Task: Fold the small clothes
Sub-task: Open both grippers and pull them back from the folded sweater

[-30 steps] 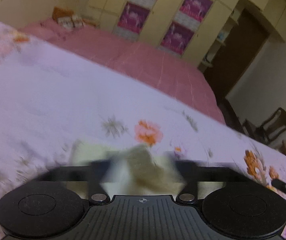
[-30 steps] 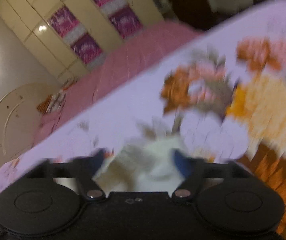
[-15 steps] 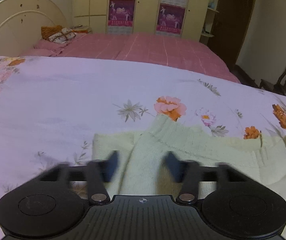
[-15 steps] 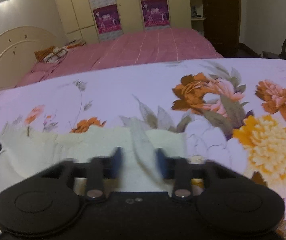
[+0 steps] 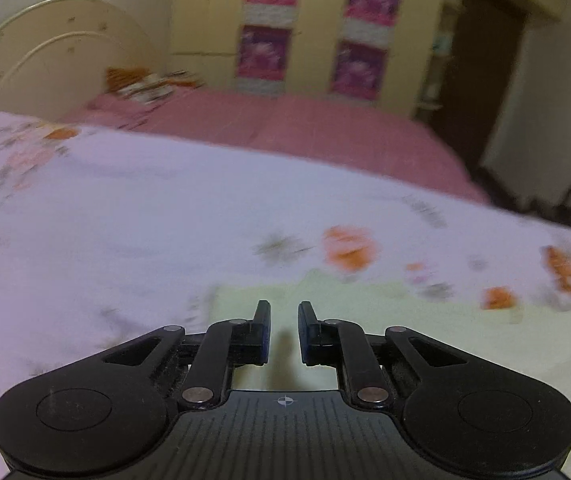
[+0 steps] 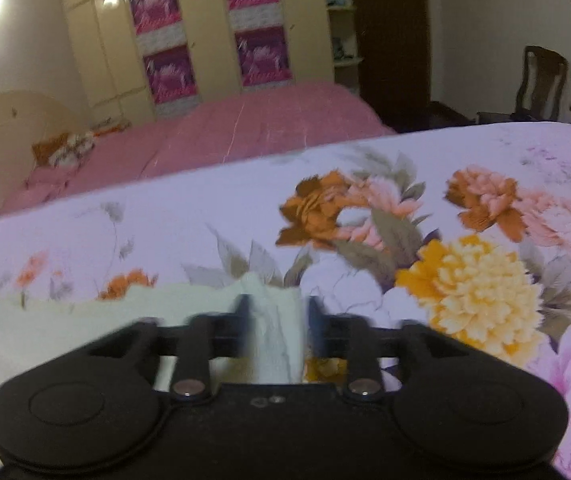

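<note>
Garment [image 5: 385, 312]: pale yellow-green knit, lying flat on the floral lilac bedspread [image 5: 125, 220], occupying the lower centre and lower right of the left wrist view. My left gripper [image 5: 284, 330] sits at the bottom centre of that frame, above the garment's left portion; its jaws are parted by a narrow gap and nothing is between them, only the knit surface visible beyond. In the right wrist view the same garment [image 6: 85, 320] spans the lower left of the frame, ending near the centre. My right gripper [image 6: 278, 330] is at the bottom centre, its jaws spread with a raised ridge of the garment's edge standing between them; the fingers [image 6: 241, 328] are motion-blurred, so contact with the cloth cannot be confirmed. Large orange, pink and yellow flower prints fill the right half of that frame. A pink bed [image 6: 245, 128] lies behind, upper centre, with cream wardrobes [image 6: 205, 32] carrying purple panels above it. A dark chair [image 6: 541, 80] stands at upper right.
</note>
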Available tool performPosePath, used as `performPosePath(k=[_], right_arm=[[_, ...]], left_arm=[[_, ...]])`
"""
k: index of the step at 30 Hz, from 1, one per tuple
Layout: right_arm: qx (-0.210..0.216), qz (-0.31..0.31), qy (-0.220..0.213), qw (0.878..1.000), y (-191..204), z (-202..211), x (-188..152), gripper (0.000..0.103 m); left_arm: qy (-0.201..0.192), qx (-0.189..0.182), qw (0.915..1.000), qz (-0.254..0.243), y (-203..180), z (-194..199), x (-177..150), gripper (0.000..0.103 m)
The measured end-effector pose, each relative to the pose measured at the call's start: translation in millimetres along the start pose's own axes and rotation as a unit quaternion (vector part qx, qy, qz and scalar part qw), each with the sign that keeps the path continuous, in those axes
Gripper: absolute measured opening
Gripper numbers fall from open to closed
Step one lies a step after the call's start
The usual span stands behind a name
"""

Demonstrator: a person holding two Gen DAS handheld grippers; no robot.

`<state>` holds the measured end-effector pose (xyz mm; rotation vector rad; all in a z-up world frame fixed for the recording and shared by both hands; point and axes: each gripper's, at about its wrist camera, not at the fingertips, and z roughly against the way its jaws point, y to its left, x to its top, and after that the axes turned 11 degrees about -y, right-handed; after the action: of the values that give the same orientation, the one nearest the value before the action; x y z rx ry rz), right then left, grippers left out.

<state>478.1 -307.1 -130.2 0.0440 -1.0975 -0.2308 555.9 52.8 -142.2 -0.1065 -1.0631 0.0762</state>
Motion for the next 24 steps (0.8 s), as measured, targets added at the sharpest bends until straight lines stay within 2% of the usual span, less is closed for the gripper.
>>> performPosePath(k=[2, 4, 7, 9, 10, 12, 13, 15, 17, 19, 20, 22, 24], right_arm=[[0.033, 0.011, -0.007, 0.999, 10.3, 8.4, 5.1, 0.036], [0.072, 0.033, 0.01, 0.997, 29.2, 12.6, 1.0, 0.034], [0.121, 0.057, 0.027, 0.991, 58.7, 24.9, -18.1, 0.034], [0.144, 0.093, 0.043, 0.984, 76.5, 27.5, -33.0, 0.031], [0.145, 0.113, 0.048, 0.982, 84.2, 26.2, -39.6, 0.031], [0.118, 0.152, 0.06, 0.98, 90.7, 9.7, -51.3, 0.031], [0.111, 0.154, 0.044, 0.981, 87.7, 4.6, -51.5, 0.032], [0.094, 0.123, 0.053, 0.986, 81.2, -1.1, -43.1, 0.032], [0.104, 0.099, 0.056, 0.988, 83.3, 8.1, -33.4, 0.035], [0.128, 0.108, 0.032, 0.985, 92.7, 16.6, -28.1, 0.036], [0.133, 0.115, 0.039, 0.984, 100.3, 12.4, -25.9, 0.036], [0.133, 0.111, 0.058, 0.983, 107.6, -2.7, -27.8, 0.036], [0.113, 0.147, 0.077, 0.98, 113.2, -18.4, -44.6, 0.036]], left_arm=[[0.006, -0.035, 0.9991, -0.026, -19.0, 8.8, -1.4, 0.013], [0.03, -0.075, 0.9959, -0.041, -36.8, 13.9, -11.5, 0.013], [0.045, -0.093, 0.9909, -0.087, -56.0, 20.0, -35.8, 0.013], [0.035, -0.085, 0.9903, -0.105, -59.1, 22.1, -48.6, 0.013], [0.026, -0.076, 0.9905, -0.111, -58.9, 19.8, -51.0, 0.013], [0.019, -0.061, 0.9929, -0.1, -54.6, 13.6, -45.1, 0.013], [0.021, -0.049, 0.995, -0.084, -50.7, 11.2, -40.2, 0.013], [0.036, -0.042, 0.9973, -0.049, -43.5, 17.8, -33.6, 0.013], [0.027, -0.058, 0.9959, -0.063, -48.9, 28.8, -33.8, 0.013], [0.02, -0.075, 0.9923, -0.096, -63.6, 29.6, -34.5, 0.014], [0.026, -0.077, 0.9915, -0.102, -69.1, 24.8, -34.5, 0.014], [0.05, -0.063, 0.9923, -0.094, -70.4, 5.5, -36.7, 0.015], [0.045, -0.049, 0.9957, -0.064, -59.0, 3.6, -32.7, 0.015]])
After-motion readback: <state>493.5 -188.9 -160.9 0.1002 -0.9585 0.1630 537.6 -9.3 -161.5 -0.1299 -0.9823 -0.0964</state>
